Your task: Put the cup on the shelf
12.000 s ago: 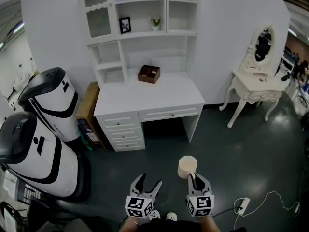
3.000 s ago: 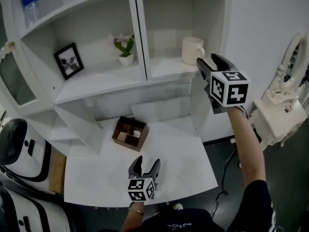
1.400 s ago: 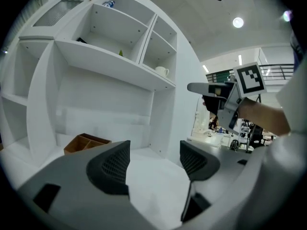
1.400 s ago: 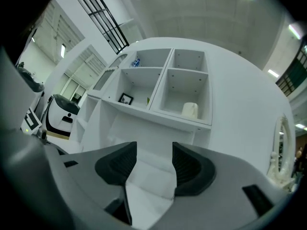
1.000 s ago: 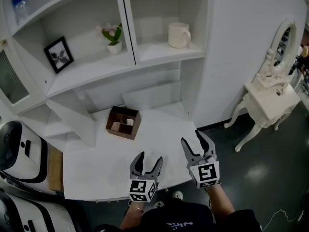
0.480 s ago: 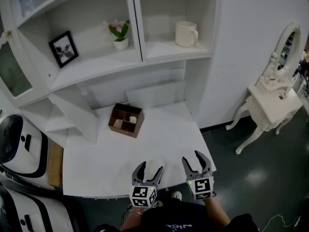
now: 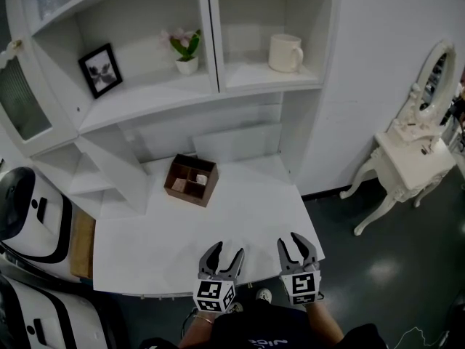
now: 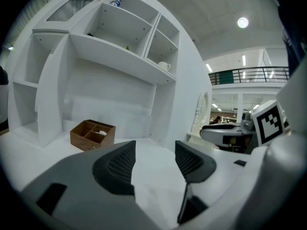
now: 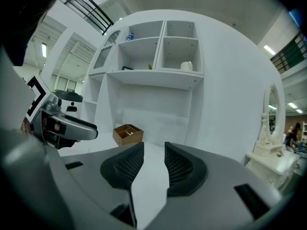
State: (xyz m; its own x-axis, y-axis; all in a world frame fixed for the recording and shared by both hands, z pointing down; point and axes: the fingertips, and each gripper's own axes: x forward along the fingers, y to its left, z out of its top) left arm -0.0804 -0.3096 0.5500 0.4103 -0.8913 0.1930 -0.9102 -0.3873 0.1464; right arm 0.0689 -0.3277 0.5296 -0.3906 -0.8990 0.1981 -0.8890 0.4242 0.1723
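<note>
The cup (image 7: 285, 52) sits on the shelf (image 7: 251, 81), high beyond both jaws, so the job looks done to me. The left gripper (image 7: 226, 251) and right gripper (image 7: 293, 243) are empty, jaws part-open and closing, and need only rest.

Wooden box (image 7: 191, 181) on desk (image 7: 145, 246); framed picture (image 7: 99, 70) left of potted plant (image 7: 187, 53); vanity table (image 7: 408, 162) at right.
</note>
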